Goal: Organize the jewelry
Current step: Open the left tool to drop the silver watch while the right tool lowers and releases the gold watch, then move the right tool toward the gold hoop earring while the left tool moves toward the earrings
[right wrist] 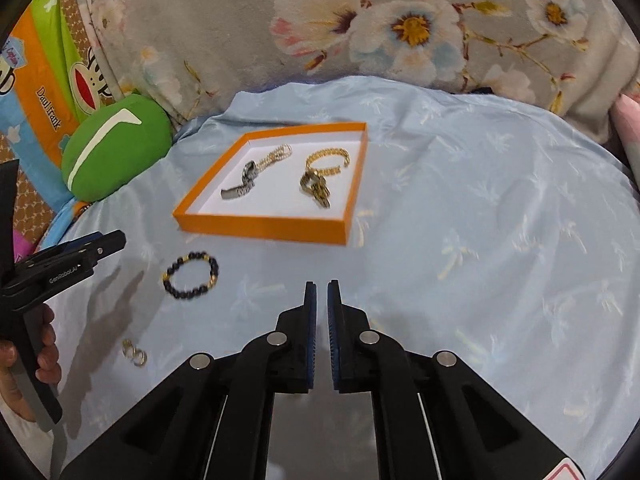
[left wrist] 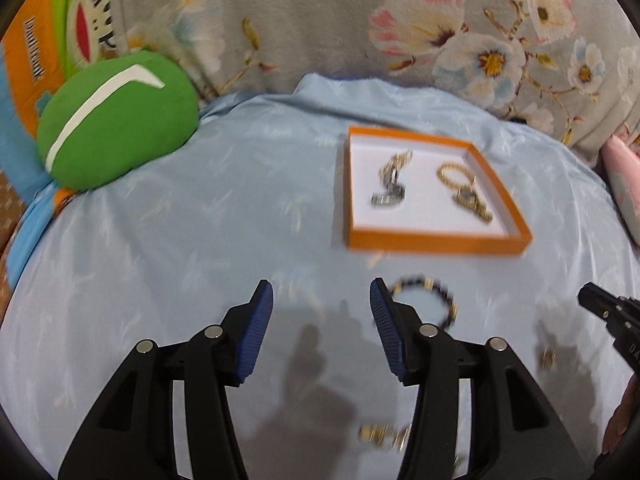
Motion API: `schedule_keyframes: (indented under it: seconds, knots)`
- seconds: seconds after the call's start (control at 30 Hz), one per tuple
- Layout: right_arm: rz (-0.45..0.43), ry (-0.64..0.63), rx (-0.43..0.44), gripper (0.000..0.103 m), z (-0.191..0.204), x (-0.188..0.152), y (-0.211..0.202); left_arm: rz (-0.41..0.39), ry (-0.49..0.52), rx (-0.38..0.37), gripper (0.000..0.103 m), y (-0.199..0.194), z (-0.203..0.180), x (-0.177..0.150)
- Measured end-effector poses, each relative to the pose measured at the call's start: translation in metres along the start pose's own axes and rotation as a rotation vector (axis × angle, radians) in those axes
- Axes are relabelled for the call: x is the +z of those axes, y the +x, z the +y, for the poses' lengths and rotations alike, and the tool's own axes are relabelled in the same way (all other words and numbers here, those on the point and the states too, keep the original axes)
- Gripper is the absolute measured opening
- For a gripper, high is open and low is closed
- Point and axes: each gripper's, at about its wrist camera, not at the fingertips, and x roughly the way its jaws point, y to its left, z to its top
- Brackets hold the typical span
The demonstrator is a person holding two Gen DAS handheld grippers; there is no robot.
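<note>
On the left, a green cushion (right wrist: 116, 148) lies at the edge of the pale blue bedspread (right wrist: 480, 220), well apart from the work. The left gripper (left wrist: 321, 320) is held wide open above the spread, and nothing is held between its blue pads (left wrist: 256, 332). Just beside its right finger the dark beaded bracelet (right wrist: 191, 276) lies flat on the cloth, outside the box. Nearer the person, a small pair of gold rings or earrings (right wrist: 135, 353) is seen loose on the spread; which of the two cannot be told.

Further along, the orange box (right wrist: 264, 227) rests on the bed with its white floor showing. Two pieces are already laid in it: a silver-and-gold watch or bracelet (right wrist: 250, 180) to the left and a gold chain bracelet (right wrist: 322, 178) to the right, apart from each other.

On the right, the right gripper (right wrist: 321, 300) is all but closed, with only a thin gap between its fingers and nothing seen in it.

The task is judged partly done, and the step in hand appears to be the fetching of the beaded bracelet. A small shift to the right is called for, so that one side of the loop is straddled before the fingers are closed. A pinch low on the beads would be wanted without the slippery cloth being gathered.
</note>
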Motion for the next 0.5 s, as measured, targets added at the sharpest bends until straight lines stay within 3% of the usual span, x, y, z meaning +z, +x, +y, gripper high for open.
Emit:
schedule_keyframes:
  seconds: [0.17,0.33,0.4,0.5]
  knots:
    - [0.018,0.04,0.001,0.006,0.0,-0.034,-0.011,0.047,-0.068,-0.023,0.049,-0.013,0.008,-0.049]
    - [0.03,0.045,0.008,0.007,0.008,-0.051,-0.011,0.071,-0.063,-0.01,0.05,-0.012,0.001,-0.069]
    - [0.036,0.038,0.006,0.008,0.013,-0.054,-0.008,0.065,-0.057,-0.019,0.063,-0.012,-0.002,-0.068]
    - [0.039,0.052,0.032,0.009,0.013,-0.055,-0.007,0.039,-0.057,-0.037,0.071,-0.008,-0.01,-0.057]
